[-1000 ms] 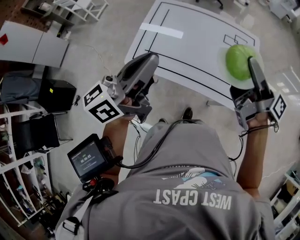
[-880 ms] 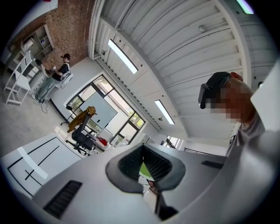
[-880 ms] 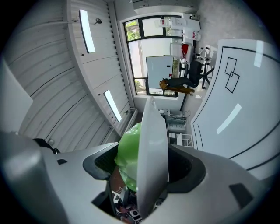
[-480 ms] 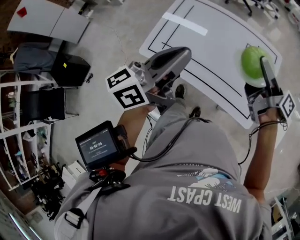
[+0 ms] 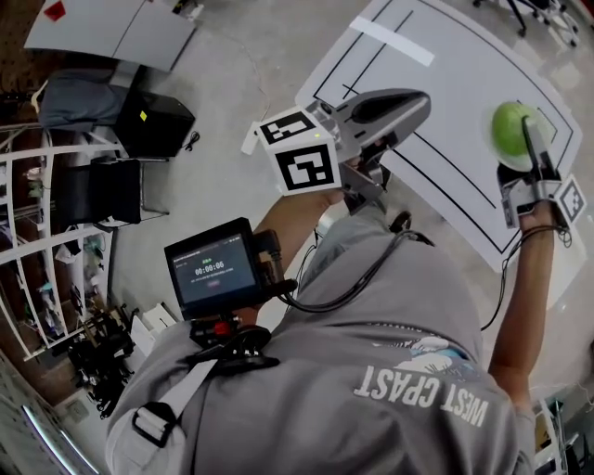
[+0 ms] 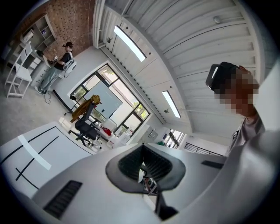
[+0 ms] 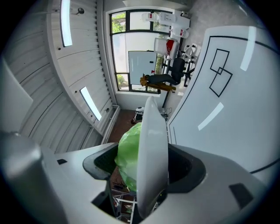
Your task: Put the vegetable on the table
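A round green cabbage (image 5: 512, 130) rests on a white plate (image 5: 504, 163), held over the right part of the white table (image 5: 436, 74) with black lines. My right gripper (image 5: 531, 139) is shut on the two: one jaw lies across the top of the cabbage, the other is hidden below the plate. In the right gripper view the plate (image 7: 153, 144) stands edge-on between the jaws, with the cabbage (image 7: 128, 157) on its left side. My left gripper (image 5: 413, 100) is shut and empty above the table's near edge; its ribbed pads (image 6: 131, 164) meet with nothing between them.
White shelving (image 5: 37, 269), a black box (image 5: 153, 125) and a dark chair (image 5: 102, 190) stand on the floor at the left. Grey panels (image 5: 111, 28) lie at the upper left. A small screen (image 5: 215, 271) is strapped to the person's left forearm. Office chairs (image 6: 85, 124) stand beyond the table.
Both grippers have moved forward over the table and lower. The plate with the cabbage stays in the right gripper. The left gripper stays shut.
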### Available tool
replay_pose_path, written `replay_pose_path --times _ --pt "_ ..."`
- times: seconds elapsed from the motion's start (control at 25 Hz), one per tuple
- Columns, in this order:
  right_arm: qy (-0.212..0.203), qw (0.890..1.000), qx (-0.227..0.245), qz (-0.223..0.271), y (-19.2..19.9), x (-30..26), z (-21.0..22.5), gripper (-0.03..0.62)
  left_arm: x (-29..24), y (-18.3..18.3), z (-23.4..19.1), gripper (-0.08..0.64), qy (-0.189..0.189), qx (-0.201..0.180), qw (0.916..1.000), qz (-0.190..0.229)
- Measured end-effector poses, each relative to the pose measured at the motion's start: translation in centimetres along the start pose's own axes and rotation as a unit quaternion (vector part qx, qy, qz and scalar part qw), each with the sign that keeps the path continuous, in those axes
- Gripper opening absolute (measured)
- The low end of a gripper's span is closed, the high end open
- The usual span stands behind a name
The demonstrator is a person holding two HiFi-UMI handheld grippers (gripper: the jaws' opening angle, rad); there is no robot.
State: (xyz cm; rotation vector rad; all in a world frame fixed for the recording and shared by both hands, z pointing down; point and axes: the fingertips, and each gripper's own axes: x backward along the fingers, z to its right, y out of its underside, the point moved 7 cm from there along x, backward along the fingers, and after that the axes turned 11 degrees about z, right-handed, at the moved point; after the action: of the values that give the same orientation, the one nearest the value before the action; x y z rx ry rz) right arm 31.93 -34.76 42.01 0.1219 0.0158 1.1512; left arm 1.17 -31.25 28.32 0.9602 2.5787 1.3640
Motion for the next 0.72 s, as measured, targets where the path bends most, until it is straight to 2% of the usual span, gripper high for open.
replay_pose_path --times 0.16,0.44,0.72 --pt "0.033 0.999 -0.007 -0.002 0.2 -5.0 3.6 0.316 -0.7 -1.9 -4.3 0.008 -0.008 0.009 0.9999 -0.011" --pt "0.076 0.997 -0.008 0.005 -0.8 -4.6 8.7 0.316 -1.4 -0.9 -4.3 0.008 -0.009 0.022 0.9993 -0.03" --pt "0.127 0.992 -0.021 -0.005 1.3 -9.5 15.0 0.316 -0.3 -3.0 -9.4 0.008 -0.021 0.038 0.9982 -0.042"
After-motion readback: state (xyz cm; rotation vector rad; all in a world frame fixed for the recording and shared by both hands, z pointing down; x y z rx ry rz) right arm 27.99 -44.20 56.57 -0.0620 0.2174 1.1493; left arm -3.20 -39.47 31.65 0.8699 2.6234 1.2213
